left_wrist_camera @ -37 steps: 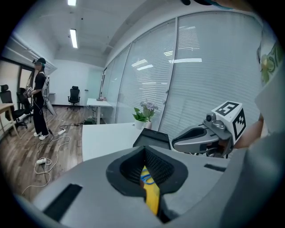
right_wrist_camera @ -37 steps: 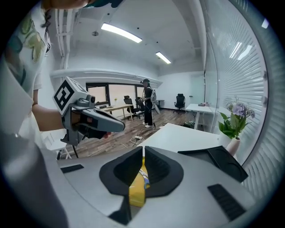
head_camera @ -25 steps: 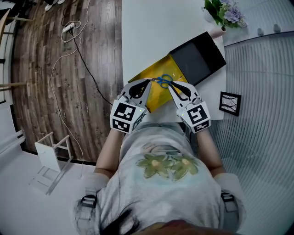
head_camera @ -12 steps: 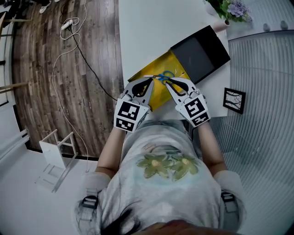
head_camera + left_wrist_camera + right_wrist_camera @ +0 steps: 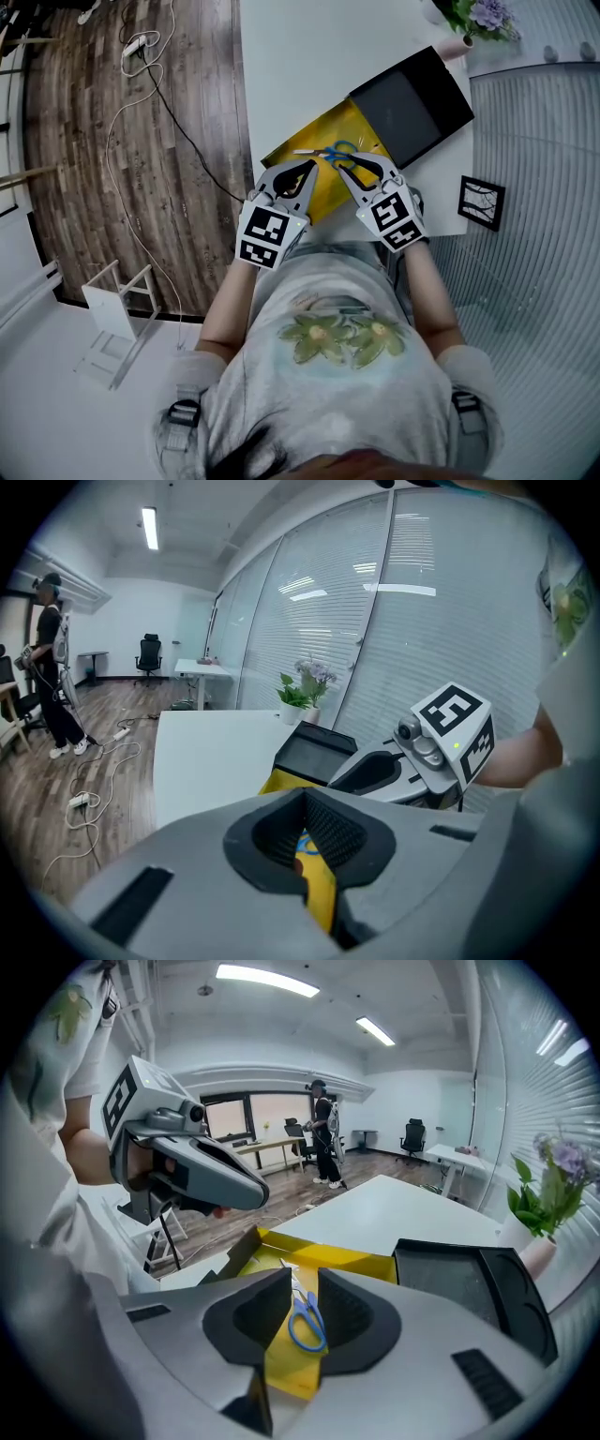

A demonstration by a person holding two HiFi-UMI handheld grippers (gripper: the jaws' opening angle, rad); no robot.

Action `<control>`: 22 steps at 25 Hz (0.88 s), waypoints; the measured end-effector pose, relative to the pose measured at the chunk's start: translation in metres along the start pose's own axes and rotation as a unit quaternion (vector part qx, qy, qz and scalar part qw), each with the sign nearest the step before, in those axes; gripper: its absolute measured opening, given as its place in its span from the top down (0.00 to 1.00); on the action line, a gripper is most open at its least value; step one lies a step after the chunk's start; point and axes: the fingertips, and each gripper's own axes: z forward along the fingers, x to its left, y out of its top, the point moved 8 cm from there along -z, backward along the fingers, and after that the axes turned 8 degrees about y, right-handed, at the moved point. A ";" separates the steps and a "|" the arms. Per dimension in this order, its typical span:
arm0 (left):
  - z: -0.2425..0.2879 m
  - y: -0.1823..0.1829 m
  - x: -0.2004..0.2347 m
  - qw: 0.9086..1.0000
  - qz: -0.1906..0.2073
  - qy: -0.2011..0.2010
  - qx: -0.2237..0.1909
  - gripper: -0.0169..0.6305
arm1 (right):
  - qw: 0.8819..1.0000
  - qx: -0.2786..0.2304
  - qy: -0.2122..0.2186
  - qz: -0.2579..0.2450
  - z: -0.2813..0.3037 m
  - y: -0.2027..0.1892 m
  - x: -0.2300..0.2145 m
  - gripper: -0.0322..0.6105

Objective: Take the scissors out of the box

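Table [image 5: 300,56], right tongs [image 5: 303,1286] apart, perhaps above scissors [image 5: 302,1302]

A potted plant [image 5: 473,14] stands at the white tabletop's [image 5: 300,66] far corner. Left of it, a cable [image 5: 141,141] trails across the wooden floor [image 5: 75,187].

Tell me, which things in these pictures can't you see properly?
- Scissors: in the left gripper view only a blue sliver shows; the left gripper's own body covers the rest.
- Flowers: head view, cut off by the top edge.
- Yellow box: head view, its near end lies hidden under the left gripper and right gripper.
- Framed picture: head view, too small to make out.
- Standing person: right gripper view, far off and tiny.
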 end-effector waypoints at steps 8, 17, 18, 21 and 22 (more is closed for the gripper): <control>0.000 -0.004 0.003 1.000 -0.002 0.004 0.008 0.96 | 0.999 0.047 0.005 -0.017 0.013 -0.006 -0.001 0.84; 0.003 -0.006 0.004 1.000 0.007 0.008 0.014 0.96 | 0.996 0.081 0.006 -0.029 0.024 -0.014 -0.003 0.83; 0.004 -0.007 0.004 1.000 0.008 0.008 0.015 0.96 | 0.996 0.084 0.006 -0.032 0.025 -0.015 -0.003 0.83; 0.005 -0.009 0.004 1.000 0.008 0.009 0.018 0.96 | 0.995 0.093 0.010 -0.039 0.030 -0.017 -0.003 0.83; 0.005 -0.009 0.005 1.000 0.008 0.009 0.018 0.96 | 0.995 0.096 0.011 -0.041 0.031 -0.018 -0.004 0.83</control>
